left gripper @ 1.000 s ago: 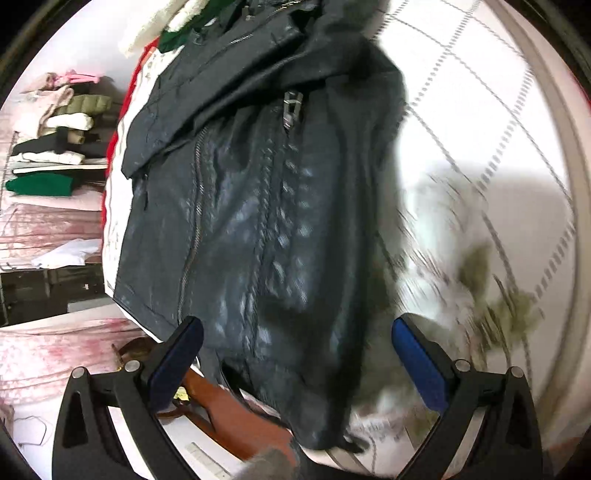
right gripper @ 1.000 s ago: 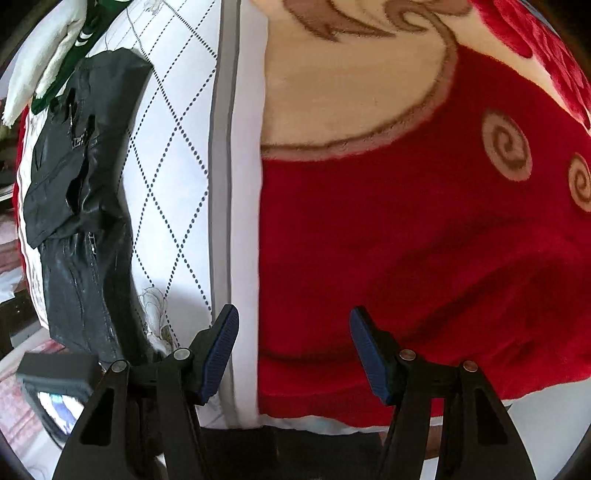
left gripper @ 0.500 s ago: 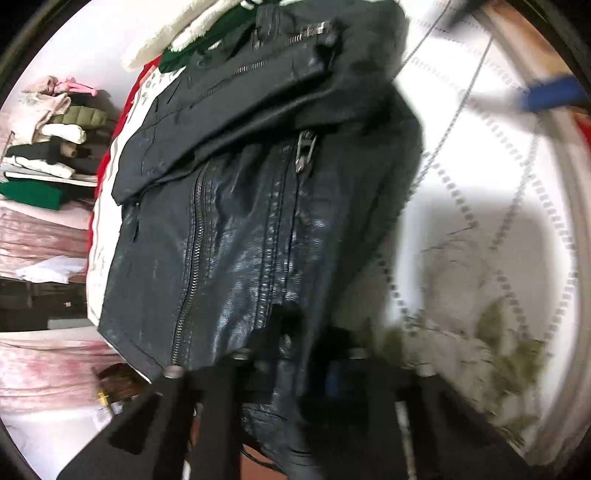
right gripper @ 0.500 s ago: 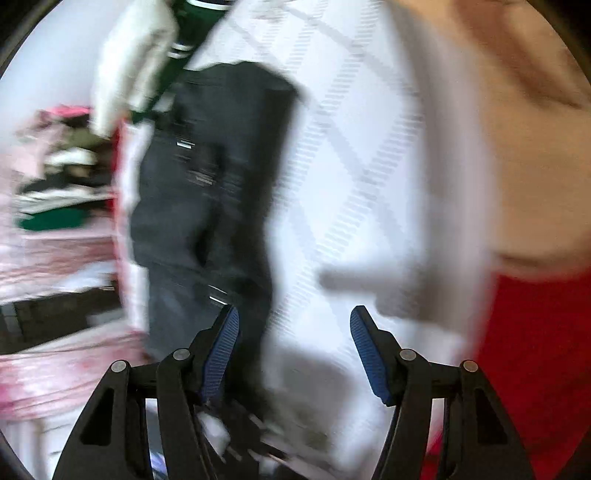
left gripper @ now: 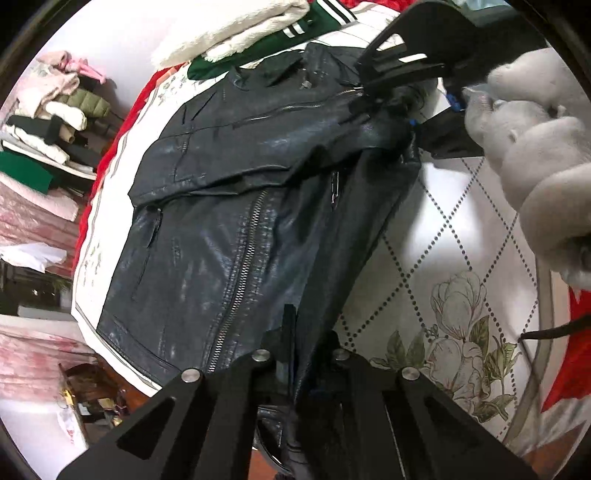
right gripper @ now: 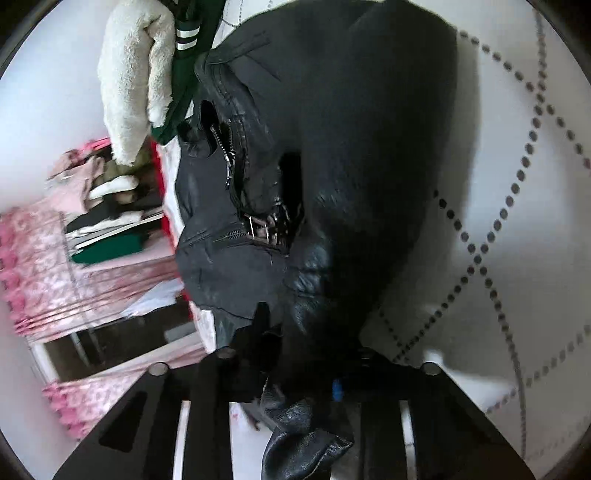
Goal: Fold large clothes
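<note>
A black leather jacket (left gripper: pixel 240 221) lies front up, zip showing, on a white quilted bedspread (left gripper: pixel 461 258). At the bottom of the left wrist view my left gripper (left gripper: pixel 299 343) is shut on the jacket's near hem, which is raised a little. My right gripper (left gripper: pixel 402 110), held by a grey-gloved hand (left gripper: pixel 535 155), is at the jacket's far right edge by the shoulder. In the right wrist view the jacket (right gripper: pixel 351 129) fills the frame. There the right gripper (right gripper: pixel 306 354) has its jaws closing, with a fold of leather pinched between them.
A white fleece garment (left gripper: pixel 236 29) and a green one with white stripes (left gripper: pixel 295 40) lie beyond the collar. Shelves of folded clothes (left gripper: pixel 48 122) stand at the left past the bed's edge. A red blanket (left gripper: pixel 569 369) lies to the right.
My left gripper went from wide open to shut on the hem and rose. My right gripper swung from over the red blanket to the jacket and narrowed onto its leather.
</note>
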`<act>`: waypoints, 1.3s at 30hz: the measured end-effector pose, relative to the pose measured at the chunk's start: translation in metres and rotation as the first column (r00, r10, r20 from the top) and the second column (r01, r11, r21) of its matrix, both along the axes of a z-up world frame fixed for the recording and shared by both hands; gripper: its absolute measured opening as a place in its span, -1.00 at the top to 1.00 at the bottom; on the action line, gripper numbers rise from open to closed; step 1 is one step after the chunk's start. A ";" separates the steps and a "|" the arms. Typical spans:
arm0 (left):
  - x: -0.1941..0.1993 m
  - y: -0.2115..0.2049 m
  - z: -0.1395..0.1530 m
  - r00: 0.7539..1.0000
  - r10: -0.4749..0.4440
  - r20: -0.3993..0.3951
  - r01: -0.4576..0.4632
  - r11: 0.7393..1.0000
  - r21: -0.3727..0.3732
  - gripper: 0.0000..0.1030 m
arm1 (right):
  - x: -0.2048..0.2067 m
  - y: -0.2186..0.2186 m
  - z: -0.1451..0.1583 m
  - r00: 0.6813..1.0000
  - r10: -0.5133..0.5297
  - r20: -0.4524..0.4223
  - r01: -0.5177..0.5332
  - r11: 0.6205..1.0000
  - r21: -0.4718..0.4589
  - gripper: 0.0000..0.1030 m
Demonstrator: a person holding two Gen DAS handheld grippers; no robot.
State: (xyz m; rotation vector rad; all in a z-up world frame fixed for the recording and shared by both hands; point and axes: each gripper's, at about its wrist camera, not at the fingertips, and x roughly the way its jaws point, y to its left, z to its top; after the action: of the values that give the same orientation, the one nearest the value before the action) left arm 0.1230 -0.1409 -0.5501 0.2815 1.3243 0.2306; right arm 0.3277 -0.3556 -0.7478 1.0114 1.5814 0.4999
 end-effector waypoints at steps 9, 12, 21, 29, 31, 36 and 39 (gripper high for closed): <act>0.000 0.069 0.061 0.996 0.076 0.047 -0.065 0.977 -0.203 0.96 | 0.013 0.055 0.125 0.988 0.082 0.133 -0.058 0.982 -0.180 0.63; 0.006 0.113 0.079 0.990 0.139 0.034 -0.124 0.951 -0.284 0.92 | 0.021 0.097 0.163 0.972 0.158 0.171 -0.108 0.957 -0.270 0.63; 0.014 0.274 0.067 0.928 0.373 -0.015 -0.345 0.843 -0.414 0.81 | 0.047 0.267 0.176 0.931 0.335 0.144 -0.251 0.875 -0.414 0.63; 0.001 0.385 0.018 0.821 0.559 -0.115 -0.540 0.696 -0.473 -0.01 | 0.066 0.363 0.102 0.915 0.402 -0.020 -0.372 0.824 -0.427 -0.04; -0.006 0.401 0.020 0.799 0.593 -0.095 -0.562 0.683 -0.466 -0.73 | 0.073 0.361 0.101 0.922 0.387 -0.014 -0.372 0.875 -0.311 -0.13; -0.007 0.413 0.020 0.782 0.619 -0.074 -0.579 0.677 -0.455 -0.77 | 0.091 0.300 0.136 0.931 0.349 0.107 -0.326 0.927 -0.188 -0.45; 0.008 0.402 0.002 0.791 0.607 -0.082 -0.585 0.708 -0.396 -0.77 | 0.107 0.239 0.145 0.936 0.324 0.137 -0.259 0.899 -0.353 -0.46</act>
State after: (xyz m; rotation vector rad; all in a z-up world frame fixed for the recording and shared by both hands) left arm 0.1313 0.2612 -0.5484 -0.5266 1.3413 0.4986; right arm 0.4342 -0.1162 -0.6031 0.4560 1.5831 0.4991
